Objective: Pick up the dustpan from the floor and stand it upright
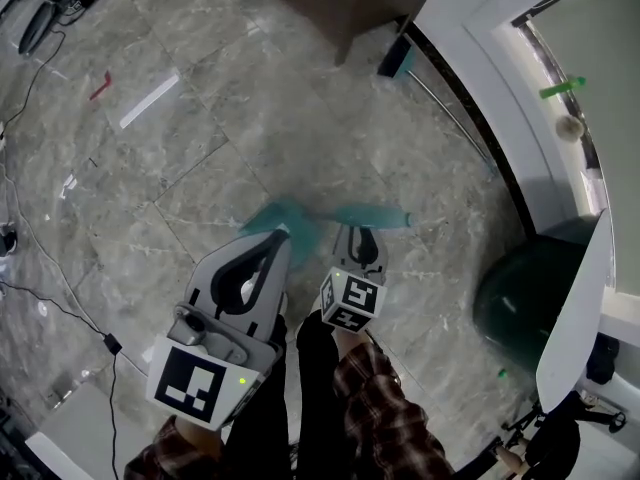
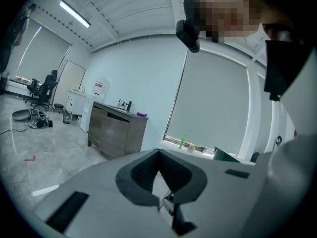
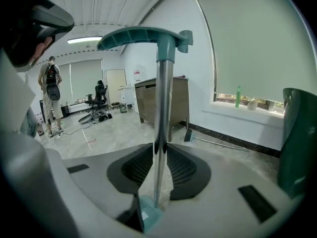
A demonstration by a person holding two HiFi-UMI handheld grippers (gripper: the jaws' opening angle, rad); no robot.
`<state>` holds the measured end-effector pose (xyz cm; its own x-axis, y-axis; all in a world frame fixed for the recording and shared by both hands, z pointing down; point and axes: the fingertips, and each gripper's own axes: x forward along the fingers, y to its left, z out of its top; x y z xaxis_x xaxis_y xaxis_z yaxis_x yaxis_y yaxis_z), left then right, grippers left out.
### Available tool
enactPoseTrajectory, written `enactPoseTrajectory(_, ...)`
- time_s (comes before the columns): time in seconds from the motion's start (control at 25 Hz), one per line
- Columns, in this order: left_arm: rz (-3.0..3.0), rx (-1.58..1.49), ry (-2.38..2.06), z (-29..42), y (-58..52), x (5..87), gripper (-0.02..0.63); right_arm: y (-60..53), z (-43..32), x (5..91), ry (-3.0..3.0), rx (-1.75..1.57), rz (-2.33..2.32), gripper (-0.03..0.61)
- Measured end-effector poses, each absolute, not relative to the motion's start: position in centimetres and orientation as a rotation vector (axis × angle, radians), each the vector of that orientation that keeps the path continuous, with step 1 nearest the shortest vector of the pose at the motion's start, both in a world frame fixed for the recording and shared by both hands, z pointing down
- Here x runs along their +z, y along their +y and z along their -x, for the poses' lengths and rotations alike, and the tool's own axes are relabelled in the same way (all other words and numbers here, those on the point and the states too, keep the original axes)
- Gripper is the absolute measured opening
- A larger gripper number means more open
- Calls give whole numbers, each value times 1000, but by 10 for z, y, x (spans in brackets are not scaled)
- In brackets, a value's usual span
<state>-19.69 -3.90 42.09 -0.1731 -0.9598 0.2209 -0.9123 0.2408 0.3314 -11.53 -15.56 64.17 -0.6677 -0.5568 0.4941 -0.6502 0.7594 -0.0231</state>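
**Nearly upright: dustpan pole clamped in the right gripper**

Now the standing-up step looks to be under way. The right gripper (image 3: 159,150) has its pads pressed on the dustpan's metal pole (image 3: 162,108), which rises almost vertical to the teal T-handle (image 3: 143,35). The pan (image 3: 148,214) hangs below the jaws. In the head view the dustpan (image 1: 290,223) blurs above the floor (image 1: 200,168), and contact can't be told. Next, I judge, comes lowering it squarely before letting go. The left gripper (image 2: 158,155) sits just beside, tips together, empty. Both point forward and slightly down.
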Motion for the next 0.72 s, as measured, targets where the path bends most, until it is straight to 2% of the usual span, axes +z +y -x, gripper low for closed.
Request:
enactPoseTrajectory(0.4,-1745,-209,-2122,185,-7,410,11,-123,89,642,-2447,302,-939,98)
enactPoseTrajectory(0.72,-1775,-231,-2155,173,-8,369,10,-120,79,589,-2479,287,-904,97)
